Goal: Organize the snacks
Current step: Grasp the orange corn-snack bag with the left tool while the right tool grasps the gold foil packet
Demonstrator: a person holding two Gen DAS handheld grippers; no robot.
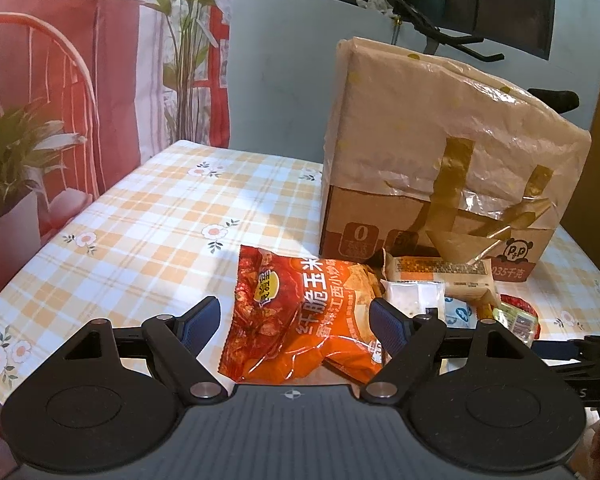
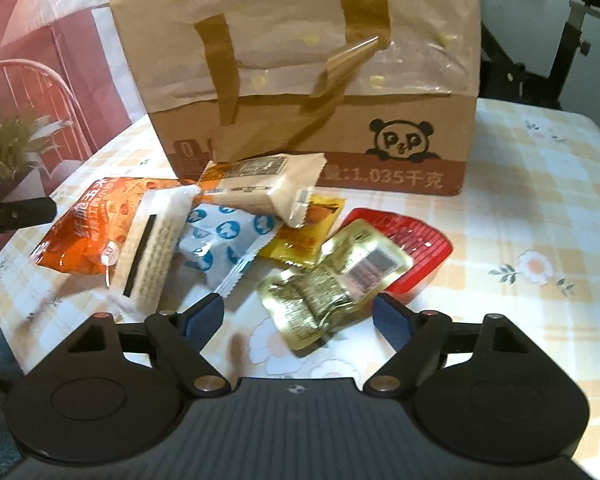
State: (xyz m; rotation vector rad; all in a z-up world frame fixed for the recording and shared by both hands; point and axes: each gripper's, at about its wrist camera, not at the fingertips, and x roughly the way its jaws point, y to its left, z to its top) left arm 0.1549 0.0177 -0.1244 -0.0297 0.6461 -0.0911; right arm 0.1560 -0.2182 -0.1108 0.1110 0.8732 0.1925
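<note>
A pile of snack packets lies on the checked tablecloth (image 1: 140,216) in front of a brown cardboard box (image 1: 440,152) with a panda logo; the box also shows in the right wrist view (image 2: 308,76). My left gripper (image 1: 296,320) is open, its fingers either side of an orange-red chip bag (image 1: 296,312). My right gripper (image 2: 300,316) is open just before a gold foil packet (image 2: 332,280). Behind it lie a red packet (image 2: 416,248), a yellow packet (image 2: 308,236), a blue-and-white packet (image 2: 220,244), a white wafer pack (image 2: 152,248), a beige wrapped bar (image 2: 260,184) and the chip bag (image 2: 84,232).
A potted plant (image 1: 8,168) stands off the table's left edge, in front of a red printed curtain (image 1: 80,80). A black exercise bike (image 2: 540,52) stands behind the table at the right. The tablecloth stretches bare to the left of the box and right of the pile (image 2: 540,200).
</note>
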